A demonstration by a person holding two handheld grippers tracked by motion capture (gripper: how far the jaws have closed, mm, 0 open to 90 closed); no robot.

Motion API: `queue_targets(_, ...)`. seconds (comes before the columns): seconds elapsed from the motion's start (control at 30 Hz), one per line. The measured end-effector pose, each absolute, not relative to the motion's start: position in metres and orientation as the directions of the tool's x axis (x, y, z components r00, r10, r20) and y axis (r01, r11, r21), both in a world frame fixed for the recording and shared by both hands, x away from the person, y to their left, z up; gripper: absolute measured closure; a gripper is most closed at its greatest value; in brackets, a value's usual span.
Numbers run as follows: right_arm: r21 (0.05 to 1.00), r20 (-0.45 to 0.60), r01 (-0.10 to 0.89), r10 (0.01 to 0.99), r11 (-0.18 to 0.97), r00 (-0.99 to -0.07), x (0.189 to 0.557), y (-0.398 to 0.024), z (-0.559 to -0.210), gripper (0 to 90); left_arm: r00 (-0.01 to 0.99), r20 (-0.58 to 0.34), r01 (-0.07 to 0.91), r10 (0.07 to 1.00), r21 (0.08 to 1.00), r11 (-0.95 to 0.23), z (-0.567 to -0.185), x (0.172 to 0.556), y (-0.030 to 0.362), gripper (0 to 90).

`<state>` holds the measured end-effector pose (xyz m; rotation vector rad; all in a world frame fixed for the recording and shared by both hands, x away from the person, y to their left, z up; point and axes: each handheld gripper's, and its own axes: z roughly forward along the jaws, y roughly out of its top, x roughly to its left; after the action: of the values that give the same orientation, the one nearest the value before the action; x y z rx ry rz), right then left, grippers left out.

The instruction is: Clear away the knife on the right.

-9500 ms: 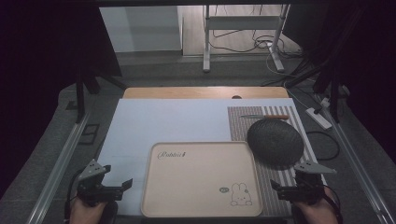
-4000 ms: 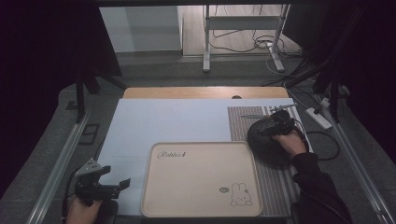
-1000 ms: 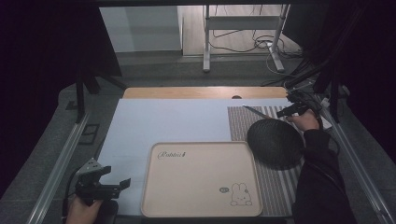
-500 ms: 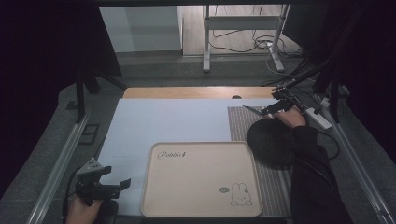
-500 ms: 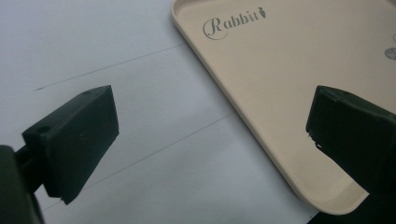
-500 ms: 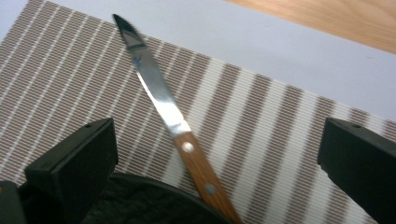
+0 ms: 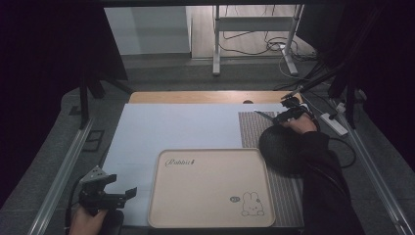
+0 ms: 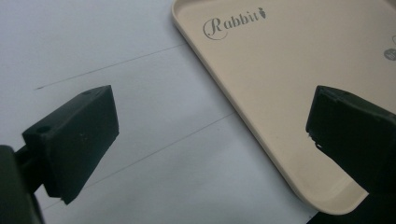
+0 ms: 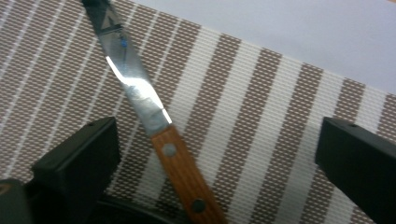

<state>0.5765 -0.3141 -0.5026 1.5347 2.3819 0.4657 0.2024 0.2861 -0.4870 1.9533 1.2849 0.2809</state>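
Now the right gripper (image 9: 215, 158) is hovering with its jaws spread wide, having just been opening, and the knife (image 9: 154, 126) is lying between them untouched on the striped mat (image 9: 261, 93), its wooden handle nearest.

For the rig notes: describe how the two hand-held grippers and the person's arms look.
Both hand-held grippers are black, each with two blocky black jaws bearing small round holes. The left hand-held gripper carries a grey three-cornered plate on top. The right hand-held gripper sits ahead of a dark long sleeve.
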Motion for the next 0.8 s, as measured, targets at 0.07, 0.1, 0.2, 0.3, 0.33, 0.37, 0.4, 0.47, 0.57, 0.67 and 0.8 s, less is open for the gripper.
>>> queue_targets(0.07, 0.404, -0.066, 0.826, 0.914, 0.392, -0.401, 0.577, -0.316, -0.503, 8.2, 0.467, -0.218, 0.688, 0.857, 0.698, -0.198, -0.487, 0.202, 0.286, 2.5)
queue_targets(0.1, 0.408, -0.046, 0.826, 0.912, 0.39, -0.408, 0.578, -0.318, -0.504, 9.3, 0.467, -0.218, 0.688, 0.857, 0.698, -0.197, -0.487, 0.202, 0.286, 2.5)
queue_targets(0.2, 0.42, -0.047, 0.813, 0.904, 0.404, -0.425, 0.576, -0.321, -0.501, 22.6, 0.467, -0.218, 0.688, 0.857, 0.698, -0.197, -0.487, 0.202, 0.286, 2.5)
queue_targets(0.3, 0.427, -0.044, 0.79, 0.883, 0.44, -0.467, 0.572, -0.323, -0.496, 48.6, 0.467, -0.217, 0.688, 0.857, 0.698, -0.198, -0.487, 0.202, 0.286, 2.5)
queue_targets(0.33, 0.428, -0.042, 0.785, 0.878, 0.448, -0.477, 0.572, -0.323, -0.495, 57.0, 0.467, -0.217, 0.688, 0.857, 0.698, -0.199, -0.487, 0.202, 0.286, 2.5)
queue_targets(0.37, 0.43, -0.038, 0.782, 0.874, 0.451, -0.484, 0.572, -0.323, -0.495, 64.3, 0.467, -0.216, 0.688, 0.857, 0.698, -0.199, -0.487, 0.202, 0.286, 2.5)
queue_targets(0.4, 0.427, -0.039, 0.777, 0.868, 0.462, -0.495, 0.571, -0.324, -0.494, 73.6, 0.467, -0.216, 0.688, 0.858, 0.698, -0.199, -0.487, 0.202, 0.286, 2.5)
queue_targets(0.47, 0.429, -0.032, 0.767, 0.857, 0.477, -0.515, 0.571, -0.326, -0.494, 76.8, 0.466, -0.216, 0.688, 0.858, 0.698, -0.198, -0.487, 0.202, 0.286, 2.5)
queue_targets(0.57, 0.432, -0.026, 0.759, 0.848, 0.488, -0.53, 0.571, -0.328, -0.494, 77.0, 0.466, -0.217, 0.689, 0.858, 0.697, -0.198, -0.487, 0.202, 0.286, 2.5)
queue_targets(0.67, 0.433, -0.034, 0.751, 0.841, 0.499, -0.54, 0.571, -0.33, -0.493, 77.1, 0.466, -0.217, 0.689, 0.858, 0.697, -0.198, -0.487, 0.202, 0.286, 2.5)
queue_targets(0.8, 0.436, -0.052, 0.744, 0.84, 0.505, -0.54, 0.57, -0.337, -0.49, 77.1, 0.465, -0.218, 0.689, 0.858, 0.697, -0.197, -0.487, 0.202, 0.286, 2.5)
